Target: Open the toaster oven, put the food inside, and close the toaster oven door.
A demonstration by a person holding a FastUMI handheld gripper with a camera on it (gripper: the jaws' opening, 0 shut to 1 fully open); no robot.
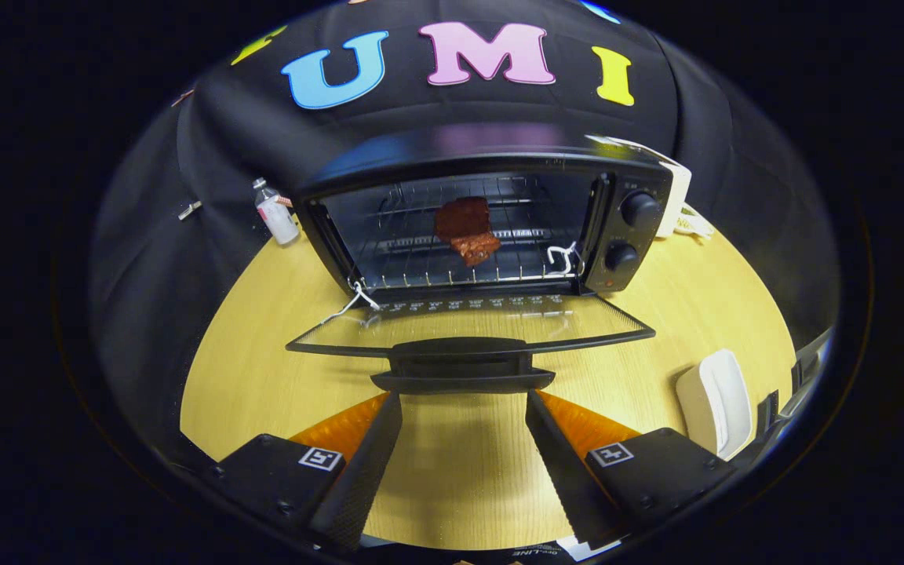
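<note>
A black toaster oven (499,161) stands on the wooden table (248,353) with its glass door (468,323) folded down flat toward me. A reddish-brown piece of food (468,229) lies on the wire rack inside. The door's black handle (461,367) sits at its front edge. My gripper (464,404) is open, its two black fingers spread wide, with the fingertips just below the handle, one toward each end of it. Nothing is between the fingers but bare table.
A small clear bottle (275,213) stands left of the oven. A white box (676,196) sits behind the oven's right side. A white rounded object (715,402) lies on the table to my right. The oven's two knobs (631,231) face me.
</note>
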